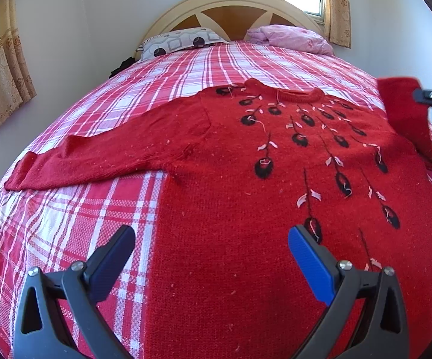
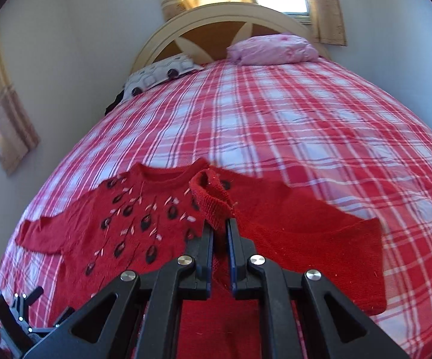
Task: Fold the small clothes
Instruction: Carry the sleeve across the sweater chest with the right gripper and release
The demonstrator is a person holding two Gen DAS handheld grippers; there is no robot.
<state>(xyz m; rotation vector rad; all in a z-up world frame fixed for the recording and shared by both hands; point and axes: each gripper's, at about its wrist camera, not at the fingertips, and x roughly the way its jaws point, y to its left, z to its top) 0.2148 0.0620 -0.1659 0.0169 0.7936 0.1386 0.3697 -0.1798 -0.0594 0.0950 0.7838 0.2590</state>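
- The red sweater (image 1: 245, 155) lies face up on the plaid bed (image 1: 102, 209), its left sleeve (image 1: 96, 155) stretched flat to the side.
- The right gripper (image 2: 220, 224) is clamped on the cuff (image 2: 210, 197) of the right sleeve (image 2: 305, 239), lifted over the chest.
- The left gripper (image 1: 211, 239) hovers wide apart over the sweater's lower edge, holding nothing.
- Step in hand, I judge: folding the right sleeve inward.
- Next calls for laying the cuff flat across the body, then releasing; the left sleeve likely follows.

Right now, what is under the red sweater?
The sweater lies on the checked bedsheet. Whatever is beneath its body is covered. The right tongs lift one sleeve.
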